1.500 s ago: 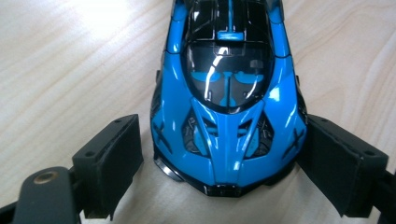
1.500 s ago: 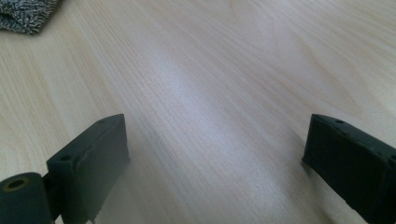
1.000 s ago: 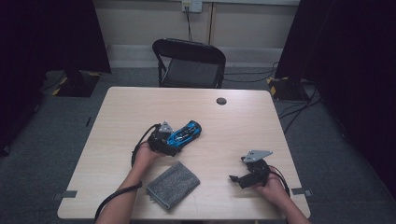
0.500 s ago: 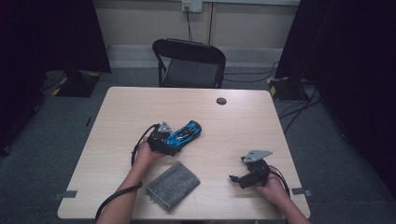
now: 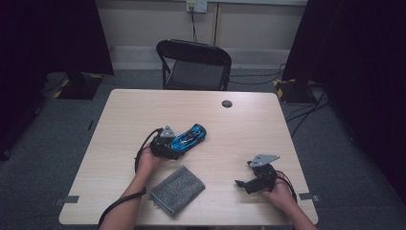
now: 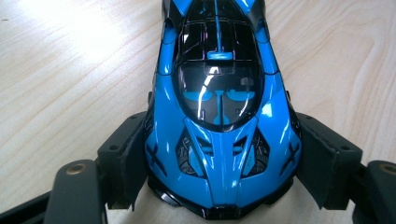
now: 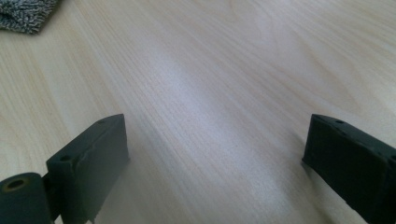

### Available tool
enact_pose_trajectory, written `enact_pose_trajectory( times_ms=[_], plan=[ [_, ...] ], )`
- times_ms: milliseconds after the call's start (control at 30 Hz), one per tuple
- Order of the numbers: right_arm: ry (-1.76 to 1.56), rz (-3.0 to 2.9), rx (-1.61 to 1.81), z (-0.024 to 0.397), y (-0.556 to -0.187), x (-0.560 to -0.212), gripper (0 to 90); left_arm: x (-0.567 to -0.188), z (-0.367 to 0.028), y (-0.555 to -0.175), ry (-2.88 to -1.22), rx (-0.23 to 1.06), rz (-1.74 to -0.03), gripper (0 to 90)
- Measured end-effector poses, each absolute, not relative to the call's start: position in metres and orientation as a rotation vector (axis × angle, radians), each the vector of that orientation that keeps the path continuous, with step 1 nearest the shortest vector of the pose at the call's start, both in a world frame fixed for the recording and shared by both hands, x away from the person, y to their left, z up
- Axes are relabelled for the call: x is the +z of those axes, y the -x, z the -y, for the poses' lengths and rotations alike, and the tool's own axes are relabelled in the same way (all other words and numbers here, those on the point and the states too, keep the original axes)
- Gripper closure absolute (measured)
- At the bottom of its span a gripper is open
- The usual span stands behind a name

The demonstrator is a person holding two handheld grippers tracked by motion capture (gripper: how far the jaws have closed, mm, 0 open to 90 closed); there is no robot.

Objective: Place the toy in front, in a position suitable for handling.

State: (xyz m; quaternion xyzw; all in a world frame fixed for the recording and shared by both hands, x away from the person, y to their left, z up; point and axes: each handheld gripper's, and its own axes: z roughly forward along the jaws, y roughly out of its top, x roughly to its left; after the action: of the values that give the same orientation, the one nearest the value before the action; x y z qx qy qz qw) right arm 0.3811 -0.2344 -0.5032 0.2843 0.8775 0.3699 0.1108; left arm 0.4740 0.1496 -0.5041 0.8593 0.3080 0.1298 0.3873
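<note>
Two pads of the left tool [image 6: 219,186], just closing, hug the car [image 6: 219,107] on the bench [image 5: 119,124] at its flanks near one end, a sensible hold since that glossy hard shell looks light but slippery; right tool [image 7: 215,158] gapes empty.

We find no readable text, label, brand name or number in any of the views. The blue toy car [image 6: 219,116] bears only black X-shaped marks on its two front corners and black panels across its body, none of them forming letters. The bench [image 5: 143,110] is plain wood grain, and the grey cloth [image 5: 177,189] carries no tag we can make out.
</note>
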Motion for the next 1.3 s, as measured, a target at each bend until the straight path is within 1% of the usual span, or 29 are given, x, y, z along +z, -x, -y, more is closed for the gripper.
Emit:
enact_pose_trajectory(
  times_ms=[200,233,333,467,633,933,1300],
  plan=[
    [-0.84,-2.578,1.079,0.234,-0.381,-0.503,6.0,-0.504,-0.149,-0.473,-2.183,0.33,-0.79,26.1],
    [-0.837,-2.583,1.072,0.234,-0.381,-0.502,6.7,-0.504,-0.149,-0.473,-2.184,0.33,-0.789,26.0],
    [-0.812,-2.616,1.055,0.232,-0.381,-0.498,14.1,-0.504,-0.149,-0.473,-2.183,0.329,-0.79,26.1],
    [-0.751,-2.639,1.004,0.222,-0.379,-0.492,13.8,-0.504,-0.149,-0.473,-2.183,0.33,-0.79,26.1],
    [-0.66,-2.714,1.026,0.2,-0.376,-0.484,13.8,-0.504,-0.149,-0.473,-2.183,0.333,-0.791,26.0],
    [-0.486,-2.771,1.169,0.148,-0.375,-0.459,13.8,-0.504,-0.149,-0.472,-2.178,0.334,-0.799,26.0],
    [-0.36,-2.836,1.193,0.1,-0.377,-0.453,14.8,-0.504,-0.149,-0.472,-2.181,0.336,-0.8,26.0]
  ],
)
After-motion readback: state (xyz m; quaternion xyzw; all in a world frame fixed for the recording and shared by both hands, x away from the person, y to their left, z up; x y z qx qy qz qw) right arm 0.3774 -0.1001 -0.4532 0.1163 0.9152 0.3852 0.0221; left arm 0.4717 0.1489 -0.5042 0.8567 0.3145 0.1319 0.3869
